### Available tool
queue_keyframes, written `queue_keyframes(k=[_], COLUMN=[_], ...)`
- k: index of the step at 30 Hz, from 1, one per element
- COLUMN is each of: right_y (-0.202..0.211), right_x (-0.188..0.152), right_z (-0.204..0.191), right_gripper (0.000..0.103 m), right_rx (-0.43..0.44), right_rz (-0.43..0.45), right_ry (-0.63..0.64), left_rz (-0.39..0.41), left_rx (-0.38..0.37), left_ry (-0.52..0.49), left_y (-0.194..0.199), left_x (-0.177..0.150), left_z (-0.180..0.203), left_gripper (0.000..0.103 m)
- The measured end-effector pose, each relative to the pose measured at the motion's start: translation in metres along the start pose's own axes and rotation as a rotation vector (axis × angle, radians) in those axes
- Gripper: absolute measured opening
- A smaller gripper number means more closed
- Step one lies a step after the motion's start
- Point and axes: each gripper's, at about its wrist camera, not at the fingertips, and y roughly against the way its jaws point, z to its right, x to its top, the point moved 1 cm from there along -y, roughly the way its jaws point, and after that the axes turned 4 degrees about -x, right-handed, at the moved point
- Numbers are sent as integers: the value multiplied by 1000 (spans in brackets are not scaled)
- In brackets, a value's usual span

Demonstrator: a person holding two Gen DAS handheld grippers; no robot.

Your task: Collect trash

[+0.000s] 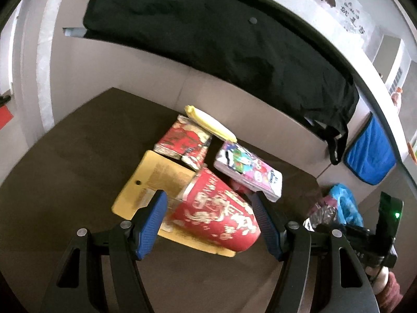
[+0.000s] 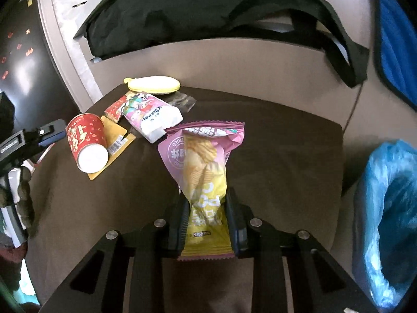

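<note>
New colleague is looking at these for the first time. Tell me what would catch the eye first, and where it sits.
The pink-and-yellow chip bag stands out, pinched between the pads of the right gripper at the middle of the brown table. Next, the red paper cup on its side between the open fingers of the left gripper, over a yellow card. A blue bin bag gapes at the right edge.

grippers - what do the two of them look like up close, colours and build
The left gripper has black angular arms with triangular cut-outs, round silver pivot pins and ribbed blue pads on its fingers. The right gripper has the same black frame and silver pins, its pads looking darker. A small green light glows on the right gripper's body.
</note>
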Motion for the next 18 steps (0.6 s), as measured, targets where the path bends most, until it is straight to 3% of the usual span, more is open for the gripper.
queue_keyframes(k=[6,15,18], right_y=[-6,-3,-1], right_x=[-6,-19,-20], right_z=[2,6,7], right_gripper=[25,29,33], right_rx=[18,27,50], right_rz=[11,9,-6], right_ry=[-28,-49,-68], left_rz=[-50,-170,-152], left_rx=[-45,-206,-188], left_ry=[-25,-102,-126], left_y=[-15,-21,-12], left_x=[-9,-23,-23], left_z=[23,49,45], left_gripper=[68,68,68])
